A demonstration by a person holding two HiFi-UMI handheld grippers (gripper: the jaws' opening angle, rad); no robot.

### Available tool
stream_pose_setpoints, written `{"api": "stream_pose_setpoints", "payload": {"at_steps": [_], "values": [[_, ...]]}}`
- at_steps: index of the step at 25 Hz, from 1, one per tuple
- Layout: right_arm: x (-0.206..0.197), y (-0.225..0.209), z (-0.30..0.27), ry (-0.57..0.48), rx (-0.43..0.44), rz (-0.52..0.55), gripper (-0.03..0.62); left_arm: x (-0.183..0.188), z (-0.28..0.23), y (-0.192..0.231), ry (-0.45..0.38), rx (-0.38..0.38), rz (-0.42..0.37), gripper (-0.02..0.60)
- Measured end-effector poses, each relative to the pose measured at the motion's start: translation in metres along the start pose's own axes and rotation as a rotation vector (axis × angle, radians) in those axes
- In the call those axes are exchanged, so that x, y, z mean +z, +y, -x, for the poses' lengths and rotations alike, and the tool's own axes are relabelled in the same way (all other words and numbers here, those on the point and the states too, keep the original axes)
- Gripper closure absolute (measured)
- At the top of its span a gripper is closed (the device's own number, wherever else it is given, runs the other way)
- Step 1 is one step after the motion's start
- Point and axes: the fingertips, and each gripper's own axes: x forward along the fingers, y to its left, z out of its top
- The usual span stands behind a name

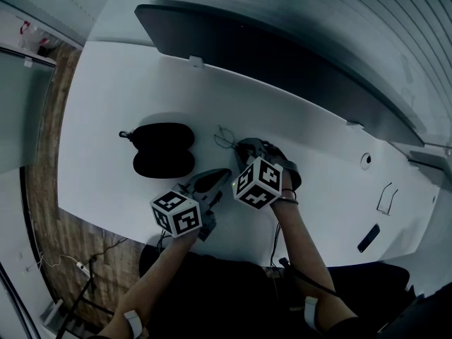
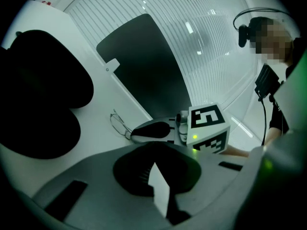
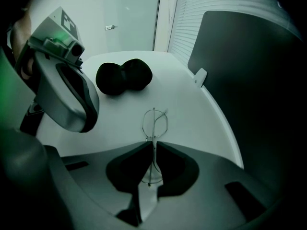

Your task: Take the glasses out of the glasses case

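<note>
wire glasses (image 3: 154, 122) in right claw (image 3: 151, 145)

We find the white table (image 1: 99, 104) bare to the left of and behind the open glasses case (image 1: 163, 149), and widely bare to the right. Between the case and the glasses (image 1: 224, 138) only a narrow strip is free. The left gripper (image 1: 220, 176) crowds the near side; the dark panel (image 1: 282, 62) closes the far edge.
</note>
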Motion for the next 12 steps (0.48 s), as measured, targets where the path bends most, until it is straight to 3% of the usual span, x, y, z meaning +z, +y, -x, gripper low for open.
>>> {"api": "stream_pose_setpoints", "payload": {"at_steps": [9,12], "values": [[-0.0003,-0.0020,0.0001,-0.001,0.011,-0.013,0.554,0.0020,0.0092,0.0039,-0.012,0.015,0.001,0.572],[0.0000,-0.0045,0.0012,-0.002,0.015,-0.022,0.520,0.0030,0.0096,0.0025,-0.014,0.014,-0.002,0.572]]}}
